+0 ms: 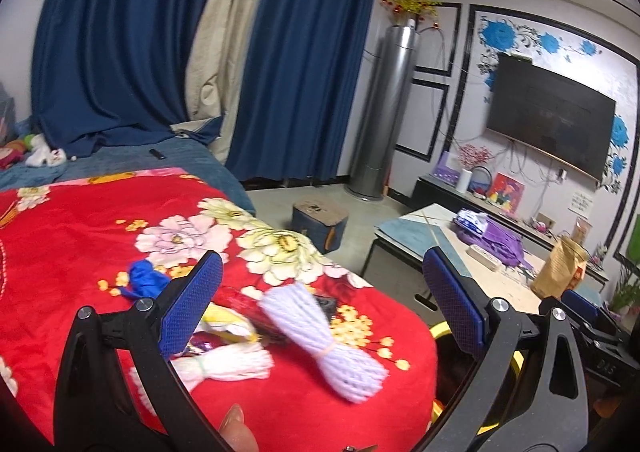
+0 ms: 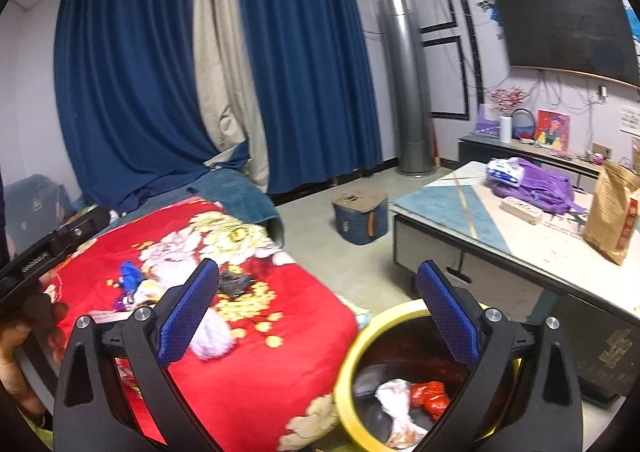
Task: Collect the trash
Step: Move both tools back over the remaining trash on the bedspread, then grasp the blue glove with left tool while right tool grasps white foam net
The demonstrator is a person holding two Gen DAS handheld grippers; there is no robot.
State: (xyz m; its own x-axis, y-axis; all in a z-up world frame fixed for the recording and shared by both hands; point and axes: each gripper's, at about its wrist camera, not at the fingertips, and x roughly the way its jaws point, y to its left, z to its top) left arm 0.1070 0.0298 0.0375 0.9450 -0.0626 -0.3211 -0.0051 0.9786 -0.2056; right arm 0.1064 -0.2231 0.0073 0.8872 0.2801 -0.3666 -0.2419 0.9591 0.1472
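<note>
Trash lies on the red blanket (image 1: 280,412): a lilac foam net (image 1: 320,336) and wrappers. Left tool (image 1: 320,316) hangs spread above it. Right tool (image 2: 318,316) is spread, empty, over the yellow bin (image 2: 352,364).

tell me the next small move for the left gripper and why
Probably ease the left gripper down onto the lavender foam net and close. Its jaws are open and empty with the net between them on the red blanket. The yellow-rimmed bin beside the bed already holds trash.

Blue curtains (image 2: 132,83), wall television (image 2: 568,31), low table (image 2: 440,207) bearing a purple bag (image 2: 536,187)
</note>
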